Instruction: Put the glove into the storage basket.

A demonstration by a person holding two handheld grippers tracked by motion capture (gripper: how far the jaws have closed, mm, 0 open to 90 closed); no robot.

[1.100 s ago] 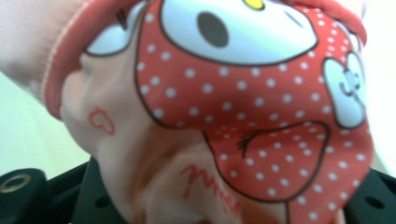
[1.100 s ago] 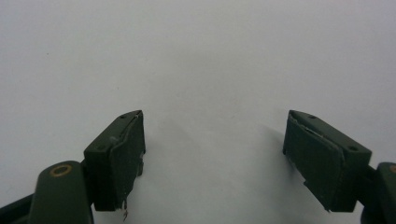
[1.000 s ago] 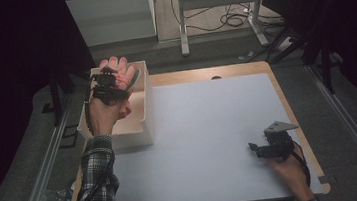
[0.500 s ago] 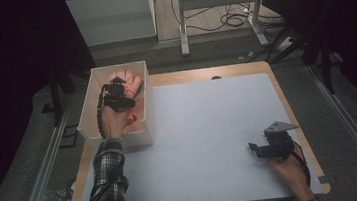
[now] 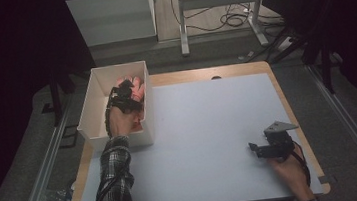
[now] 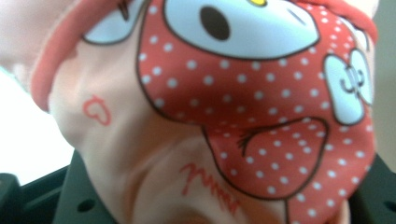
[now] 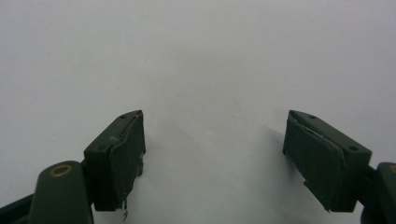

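A pink cloth item (image 6: 243, 93) printed with a red, white-dotted cartoon figure lies between the jaws of my left gripper (image 5: 126, 90), down inside the white box (image 5: 95, 101) at the table's far left. These jaws have just been opening, and the cloth still bulges between them, close to both. From above, the pink cloth (image 5: 136, 85) peeks out past the hand. My right gripper (image 5: 253, 148) rests low over the white mat (image 5: 204, 128) near the front right, open, with nothing between its fingers (image 7: 119, 154).
The box stands along the left edge of the wooden table (image 5: 296, 118). Beyond the table's far edge are a white cabinet (image 5: 112, 17), a metal stand (image 5: 217, 11) and cables on the floor.
My left hand has sunk deeper into the box with the pink cloth. The right hand has stayed put.
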